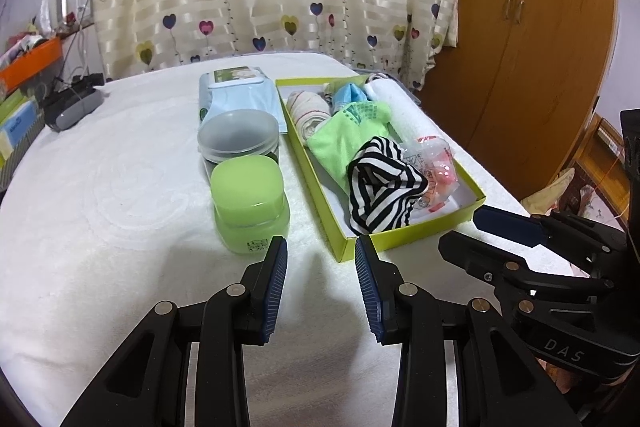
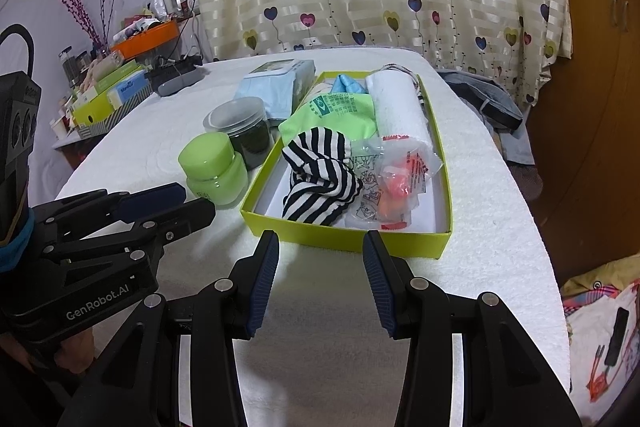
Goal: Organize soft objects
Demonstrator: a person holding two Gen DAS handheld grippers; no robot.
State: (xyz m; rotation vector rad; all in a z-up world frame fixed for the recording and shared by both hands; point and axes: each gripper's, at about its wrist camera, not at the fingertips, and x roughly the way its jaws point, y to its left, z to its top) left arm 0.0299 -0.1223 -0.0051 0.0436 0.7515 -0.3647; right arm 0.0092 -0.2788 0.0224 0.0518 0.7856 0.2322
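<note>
A yellow-green box (image 1: 416, 233) (image 2: 344, 237) on the white-covered table holds soft things: a black-and-white striped cloth (image 1: 380, 187) (image 2: 320, 183), a green cloth (image 1: 344, 135) (image 2: 340, 111), a rolled white towel (image 1: 396, 103) (image 2: 400, 107), a striped roll (image 1: 308, 111), a blue item (image 1: 348, 93) (image 2: 348, 85) and a clear plastic bag with orange pieces (image 1: 436, 163) (image 2: 396, 183). My left gripper (image 1: 321, 251) stands open and empty in front of the box's near left corner. My right gripper (image 2: 321, 243) stands open and empty before the box's near wall.
Left of the box stand a green jar (image 1: 250, 203) (image 2: 212, 167), a clear-lidded jar (image 1: 240, 135) (image 2: 240, 123) and a pack of wipes (image 1: 236, 91) (image 2: 280, 83). A grey device (image 1: 72, 107) (image 2: 176, 79) lies at the far left. A wooden wardrobe (image 1: 520, 27) stands to the right.
</note>
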